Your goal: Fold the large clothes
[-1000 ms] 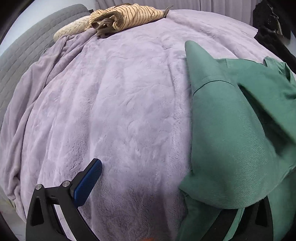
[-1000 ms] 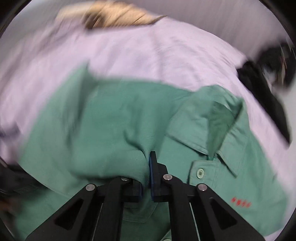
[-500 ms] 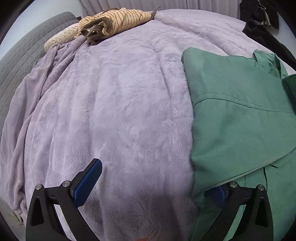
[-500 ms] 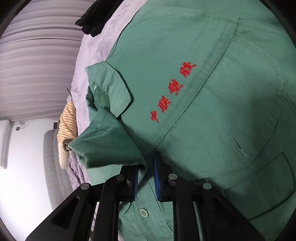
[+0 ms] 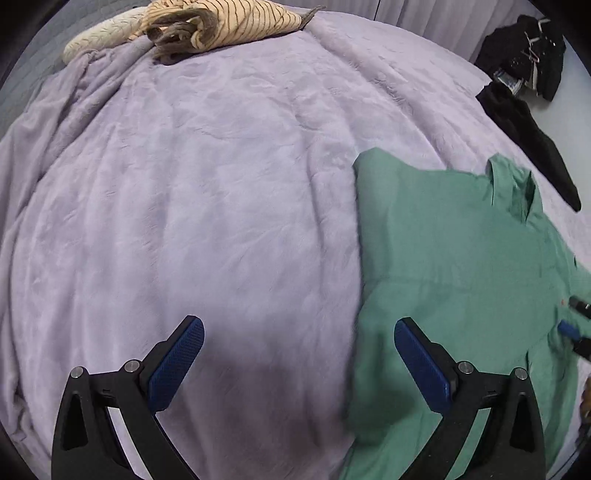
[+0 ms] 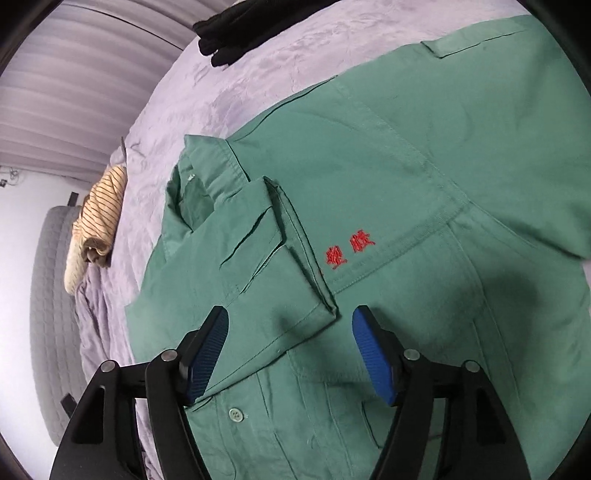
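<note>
A green work shirt (image 5: pixel 454 258) with red embroidered characters (image 6: pixel 349 251) lies flat on the lilac blanket (image 5: pixel 192 206). One sleeve (image 6: pixel 258 266) is folded across its front, the cuff lying by the red characters. My left gripper (image 5: pixel 299 354) is open and empty, hovering over the shirt's left edge. My right gripper (image 6: pixel 291 350) is open and empty, just above the folded sleeve's cuff end. Its blue tip also shows at the right edge of the left wrist view (image 5: pixel 570 330).
A striped tan garment (image 5: pixel 218 22) lies bunched at the far end of the bed. Black clothes (image 5: pixel 524 107) lie at the far right edge. A grey padded headboard (image 6: pixel 51 295) runs along one side, and a pleated curtain (image 6: pixel 85 81) hangs behind.
Both grippers have let go of the green shirt's sleeve and opened. The sleeve, lifted a second ago, now lies folded flat across the shirt's front. The left gripper has pulled back.
</note>
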{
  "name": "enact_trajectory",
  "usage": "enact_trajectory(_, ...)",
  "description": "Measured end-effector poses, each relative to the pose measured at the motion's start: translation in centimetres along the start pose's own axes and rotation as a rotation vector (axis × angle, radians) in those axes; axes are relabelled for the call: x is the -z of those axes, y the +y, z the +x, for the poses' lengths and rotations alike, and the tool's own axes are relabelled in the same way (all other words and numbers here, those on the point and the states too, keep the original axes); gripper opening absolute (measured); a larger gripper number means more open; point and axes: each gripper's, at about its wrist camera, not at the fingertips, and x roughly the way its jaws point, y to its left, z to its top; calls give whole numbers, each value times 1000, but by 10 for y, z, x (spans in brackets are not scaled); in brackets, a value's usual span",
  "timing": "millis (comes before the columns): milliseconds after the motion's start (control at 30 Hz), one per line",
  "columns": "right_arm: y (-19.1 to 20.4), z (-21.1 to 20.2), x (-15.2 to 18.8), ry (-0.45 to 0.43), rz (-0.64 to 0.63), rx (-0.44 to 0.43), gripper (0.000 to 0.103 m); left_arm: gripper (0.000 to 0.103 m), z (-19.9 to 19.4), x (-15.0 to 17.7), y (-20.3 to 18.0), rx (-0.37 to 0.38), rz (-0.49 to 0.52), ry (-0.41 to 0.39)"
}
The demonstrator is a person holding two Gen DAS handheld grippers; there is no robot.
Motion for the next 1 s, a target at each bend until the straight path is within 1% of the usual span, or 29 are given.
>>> enact_trajectory(67,-2,16,-6,32,28,12,74,102,24,-20,-15,55,-19,26)
enact_trajectory(100,0,19,-7,30,28,14,74,87,34,-27,-23,72,-22,38)
enact_trajectory(133,7,23,-10,29,6,27,72,57,43,-31,-32,73,-13,55)
enact_trajectory(167,15,25,-11,34,-39,51,51,39,50,-34,-40,63,5,76)
enact_trajectory(200,22,24,-11,38,-85,88,30,33,56,-35,-47,15,31,85)
enact_trajectory(233,25,22,-9,44,-120,98,20,33,56,-33,-52,-8,56,68)
enact_trajectory(300,31,13,-8,23,-170,80,20,33,56,-29,-56,-38,105,36)
enact_trajectory(367,27,10,-10,8,-202,103,18,34,60,-26,-55,-79,137,25)
enact_trajectory(400,22,14,-13,15,-191,138,15,35,60,-26,-53,-98,134,25)
enact_trajectory(433,12,21,-16,28,-167,179,14,39,58,-26,-49,-97,118,21)
enact_trajectory(467,-2,23,-18,43,-121,170,3,44,53,-25,-44,-103,106,20)
enact_trajectory(500,-15,21,-19,46,-64,127,2,48,45,-23,-43,-124,108,13)
enact_trajectory(533,-23,16,-18,43,-18,99,4,48,36,-20,-43,-133,130,5)
enact_trajectory(567,-26,11,-15,40,-7,96,9,48,26,-13,-48,-143,169,0)
enact_trajectory(633,-23,0,-6,38,-62,135,11,48,8,5,-56,-148,241,10)
enact_trajectory(733,-20,-15,13,51,-113,137,13,48,-17,48,-70,-59,305,66)
enact_trajectory(833,-17,-25,31,69,-122,134,13,48,-40,102,-84,31,360,157)
enact_trajectory(933,-12,-35,45,81,-122,115,13,48,-56,161,-101,110,401,273)
enact_trajectory(1000,-9,-40,52,93,-133,110,13,48,-63,200,-110,138,460,355)
